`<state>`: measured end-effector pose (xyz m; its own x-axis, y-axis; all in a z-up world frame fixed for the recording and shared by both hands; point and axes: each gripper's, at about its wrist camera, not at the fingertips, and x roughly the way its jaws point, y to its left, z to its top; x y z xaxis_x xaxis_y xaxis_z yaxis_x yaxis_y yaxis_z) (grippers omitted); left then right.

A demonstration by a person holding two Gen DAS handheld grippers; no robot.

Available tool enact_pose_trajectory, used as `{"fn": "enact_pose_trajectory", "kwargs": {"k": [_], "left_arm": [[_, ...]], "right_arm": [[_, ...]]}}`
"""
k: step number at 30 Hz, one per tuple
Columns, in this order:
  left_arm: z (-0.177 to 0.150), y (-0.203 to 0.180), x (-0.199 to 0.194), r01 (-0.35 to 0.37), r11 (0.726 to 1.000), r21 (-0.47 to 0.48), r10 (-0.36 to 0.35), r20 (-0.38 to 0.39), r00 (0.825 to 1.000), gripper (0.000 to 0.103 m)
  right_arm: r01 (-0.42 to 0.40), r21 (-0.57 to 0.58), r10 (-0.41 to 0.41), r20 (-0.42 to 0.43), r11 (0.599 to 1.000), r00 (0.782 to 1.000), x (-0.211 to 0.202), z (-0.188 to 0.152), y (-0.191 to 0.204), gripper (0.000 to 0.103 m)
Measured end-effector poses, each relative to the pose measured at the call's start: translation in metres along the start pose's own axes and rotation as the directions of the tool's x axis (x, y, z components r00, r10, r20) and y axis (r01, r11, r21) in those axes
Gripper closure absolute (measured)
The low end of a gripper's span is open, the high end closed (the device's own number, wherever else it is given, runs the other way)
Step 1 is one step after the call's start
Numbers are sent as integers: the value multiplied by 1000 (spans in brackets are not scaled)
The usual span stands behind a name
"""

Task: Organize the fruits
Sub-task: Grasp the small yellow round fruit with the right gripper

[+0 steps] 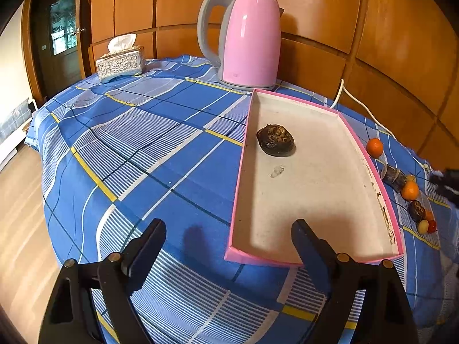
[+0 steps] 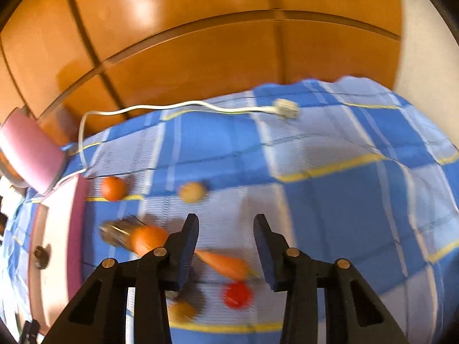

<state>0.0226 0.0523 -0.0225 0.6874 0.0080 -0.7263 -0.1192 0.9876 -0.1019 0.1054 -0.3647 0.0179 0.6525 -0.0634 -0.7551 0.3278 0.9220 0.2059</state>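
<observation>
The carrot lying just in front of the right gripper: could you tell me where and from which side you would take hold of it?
I would grip the carrot across its thick middle, coming from above with one finger on each long side. It lies flat on the cloth, slanting and tapering, so the narrow end seems likelier to slip. The right gripper holds nothing now.

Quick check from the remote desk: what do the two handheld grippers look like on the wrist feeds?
Both look alike. The left gripper and right gripper are matte black with triangular cut-outs in the angular linkage arms and round brass-coloured pivot pins. Each has two flat, wedge-shaped fingers with dark blue inner faces. No cables, markings, hands or sleeves show.
</observation>
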Motion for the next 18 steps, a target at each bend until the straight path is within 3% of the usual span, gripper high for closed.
{"fn": "enact_pose_trajectory", "kwargs": {"k": [9, 10, 14, 18], "left_arm": [[-2, 0, 5, 3, 1000, 2, -3, -19, 1000, 12], [-2, 0, 6, 1, 1000, 2, -1, -20, 1000, 12], [-2, 1, 7, -4, 1000, -4, 4, -21, 1000, 12], [-3, 3, 9, -8, 1000, -10, 8, -28, 1000, 12]], "right_arm": [[-17, -49, 9, -152, 999, 988, 69, 24, 33, 63], [-17, -53, 7, -171, 998, 985, 77, 23, 34, 70], [-1, -73, -10, -150, 997, 989, 80, 22, 30, 74], [-8, -121, 0, -66, 993, 998, 53, 27, 37, 74]]}}
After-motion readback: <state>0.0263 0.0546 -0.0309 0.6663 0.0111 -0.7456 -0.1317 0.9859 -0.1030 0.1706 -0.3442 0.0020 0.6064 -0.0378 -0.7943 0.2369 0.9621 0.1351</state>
